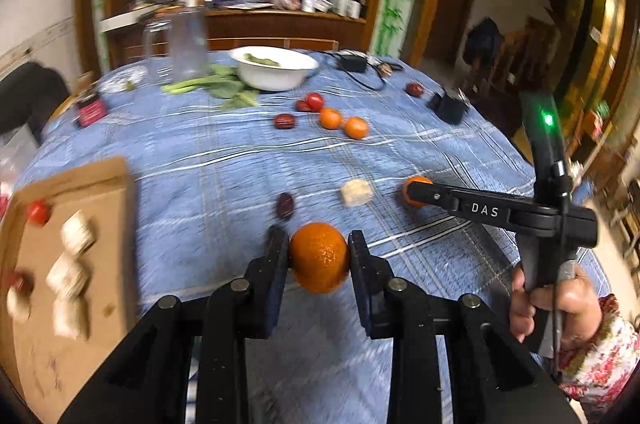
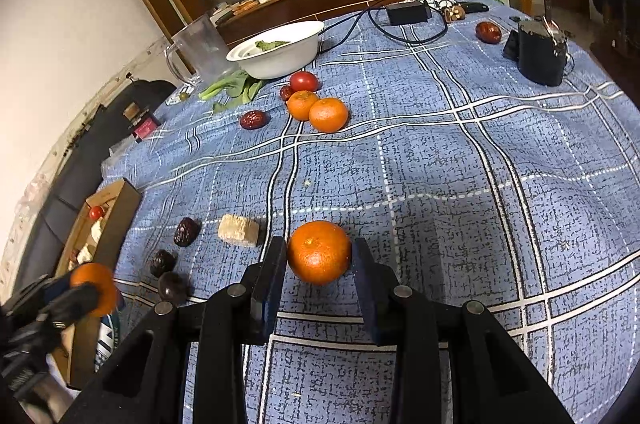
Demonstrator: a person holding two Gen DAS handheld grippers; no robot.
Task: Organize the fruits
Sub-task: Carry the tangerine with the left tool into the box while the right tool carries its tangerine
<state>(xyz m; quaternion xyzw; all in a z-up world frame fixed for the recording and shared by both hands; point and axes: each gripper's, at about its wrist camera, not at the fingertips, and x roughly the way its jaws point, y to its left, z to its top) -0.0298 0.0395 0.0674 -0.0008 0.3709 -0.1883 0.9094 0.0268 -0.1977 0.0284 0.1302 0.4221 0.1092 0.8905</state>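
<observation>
Both grippers clamp round orange mandarins at lower centre: left gripper (image 1: 318,256) on one mandarin (image 1: 319,258), right gripper (image 2: 319,254) on another (image 2: 319,252). Next, likely carrying both to the brown cardboard box (image 1: 116,184) at left.

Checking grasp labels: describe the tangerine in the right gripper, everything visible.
The tangerine is round, bright orange, with glossy dimpled peel and a small pale stem scar facing the camera. It sits between the right gripper's two dark fingers, which press its sides. Blue checked tablecloth lies beneath; whether it touches the cloth cannot be told.
</observation>
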